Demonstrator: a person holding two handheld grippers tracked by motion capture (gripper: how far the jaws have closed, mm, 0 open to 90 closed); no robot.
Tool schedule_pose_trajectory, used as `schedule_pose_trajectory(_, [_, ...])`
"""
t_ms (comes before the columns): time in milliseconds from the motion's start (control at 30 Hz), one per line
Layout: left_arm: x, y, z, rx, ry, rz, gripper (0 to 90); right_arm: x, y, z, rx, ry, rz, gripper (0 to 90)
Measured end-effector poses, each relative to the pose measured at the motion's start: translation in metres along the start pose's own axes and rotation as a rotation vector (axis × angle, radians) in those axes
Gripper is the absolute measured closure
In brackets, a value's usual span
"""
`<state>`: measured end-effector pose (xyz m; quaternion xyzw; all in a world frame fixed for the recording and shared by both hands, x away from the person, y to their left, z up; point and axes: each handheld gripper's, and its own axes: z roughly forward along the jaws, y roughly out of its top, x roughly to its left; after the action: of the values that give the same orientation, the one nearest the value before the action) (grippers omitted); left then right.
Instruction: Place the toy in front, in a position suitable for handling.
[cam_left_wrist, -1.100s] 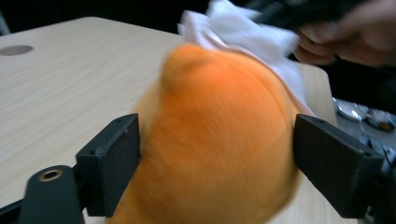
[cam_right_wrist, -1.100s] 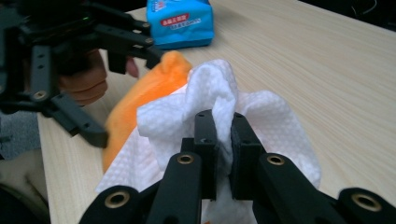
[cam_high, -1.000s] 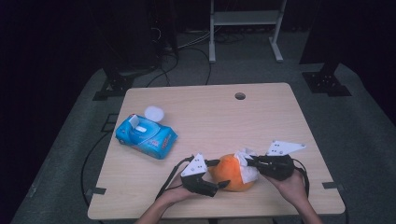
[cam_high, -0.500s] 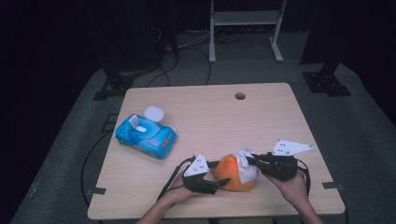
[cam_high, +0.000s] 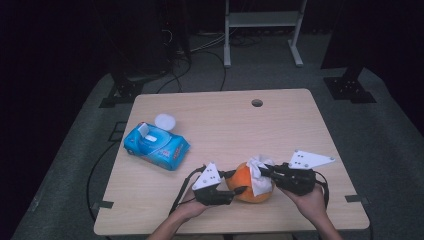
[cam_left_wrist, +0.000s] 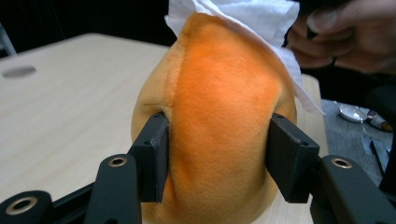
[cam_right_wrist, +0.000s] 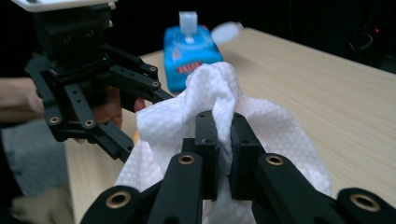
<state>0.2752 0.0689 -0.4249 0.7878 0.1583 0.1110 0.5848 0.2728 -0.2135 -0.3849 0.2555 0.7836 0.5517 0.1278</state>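
High view: near the lower edge of the desk (cam_high: 300, 120), right of centre in the frame, an orange plush ball (cam_high: 246, 184) sits between two hand-held tongs. The left tongs (cam_high: 234, 186), whose jaws have just been closing, pinch the soft orange fabric from both sides, denting it. The right tongs (cam_high: 261, 170) are clamped on a crumpled white wipe (cam_high: 259, 175) with a dimpled weave, draped over the ball's top. A blue wipe pack (cam_high: 156, 146), its lid open, lies toward the left of the frame.
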Motion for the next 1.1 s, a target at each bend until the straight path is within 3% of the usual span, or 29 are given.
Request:
schedule_pose_trajectory(100, [0.001,0.002,-0.004,0.025,0.011,0.018,45.0,0.001,0.002,0.0,-0.012,0.011,0.001,83.6])
schedule_pose_trajectory(200, [0.005,-0.009,0.001,0.063,0.011,-0.001,44.3,-0.005,-0.007,0.01,0.043,-0.002,0.003,83.6])
schedule_pose_trajectory(233, [0.008,-0.011,0.001,0.058,0.011,-0.018,43.9,-0.008,-0.012,0.013,0.067,-0.009,0.003,83.6])
schedule_pose_trajectory(300, [0.009,-0.009,0.001,0.052,0.018,-0.02,42.5,-0.019,-0.017,0.015,0.093,-0.015,0.049,83.6])
schedule_pose_trajectory(367, [0.009,-0.009,0.003,0.047,0.02,-0.025,41.6,-0.023,-0.015,0.011,0.116,-0.053,0.047,83.5])
schedule_pose_trajectory(467, [0.008,-0.009,0.006,0.046,0.026,-0.019,40.8,-0.016,-0.011,0.006,0.074,-0.034,0.026,83.4])
schedule_pose_trajectory(600, [0.008,-0.009,0.007,0.053,0.037,-0.028,40.3,0.002,-0.003,0.01,0.063,-0.014,-0.066,83.4])
schedule_pose_trajectory(733, [0.007,-0.008,0.007,0.043,0.034,-0.032,40.3,-0.01,-0.009,0.01,0.107,-0.062,-0.034,83.6])
schedule_pose_trajectory(800, [0.007,-0.008,0.008,0.044,0.032,-0.03,40.1,-0.011,-0.01,0.008,0.106,-0.063,-0.023,83.6])
schedule_pose_trajectory(867, [0.007,-0.008,0.01,0.034,0.021,-0.027,39.5,-0.004,-0.004,0.004,0.051,-0.027,-0.053,83.5])
schedule_pose_trajectory(967, [0.007,-0.008,0.01,0.026,0.019,-0.03,35.0,-0.002,-0.004,0.009,0.081,-0.033,-0.077,83.6])
schedule_pose_trajectory(1100, [0.011,-0.008,0.009,0.018,0.019,-0.062,25.0,-0.011,-0.011,0.01,0.107,-0.033,-0.029,83.6])
